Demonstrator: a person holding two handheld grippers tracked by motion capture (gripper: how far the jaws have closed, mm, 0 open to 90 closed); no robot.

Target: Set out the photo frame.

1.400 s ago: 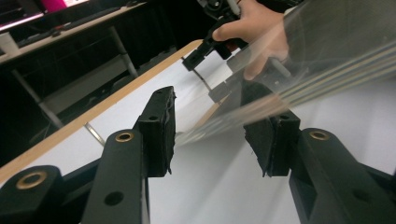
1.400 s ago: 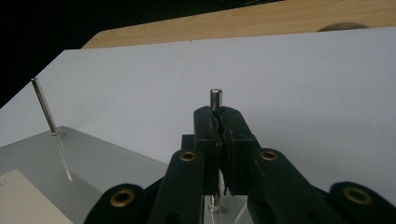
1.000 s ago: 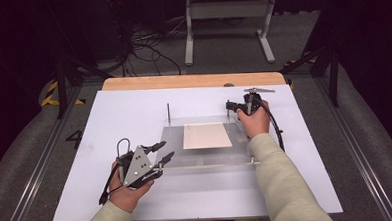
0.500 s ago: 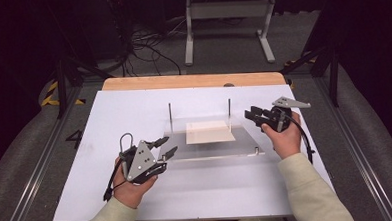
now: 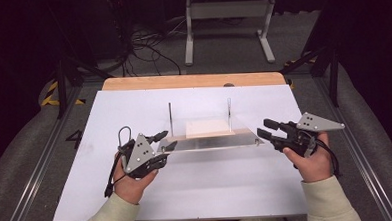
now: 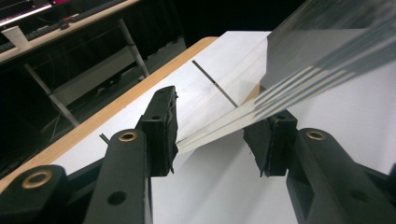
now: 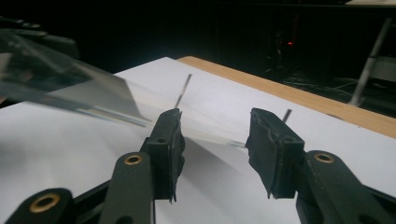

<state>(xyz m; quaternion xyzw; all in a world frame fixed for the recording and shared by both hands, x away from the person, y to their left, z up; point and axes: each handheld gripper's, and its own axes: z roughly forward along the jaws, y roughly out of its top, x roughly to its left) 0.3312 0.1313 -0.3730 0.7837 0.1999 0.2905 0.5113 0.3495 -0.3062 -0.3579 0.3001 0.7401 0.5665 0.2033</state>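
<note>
Left gripper view blurs the clear sheet (image 6: 322, 46) between spread fingers (image 6: 161, 126); right gripper's (image 5: 267, 130) just opened, empty.

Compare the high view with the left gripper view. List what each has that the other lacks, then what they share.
High view's own: the beige block between the upright pins, and the person's sleeves. Left gripper view's own: a paper cup on a desk behind the table. Shared: the left gripper, open, with the end of the clear sheet between its jaws, and the white table top.
</note>
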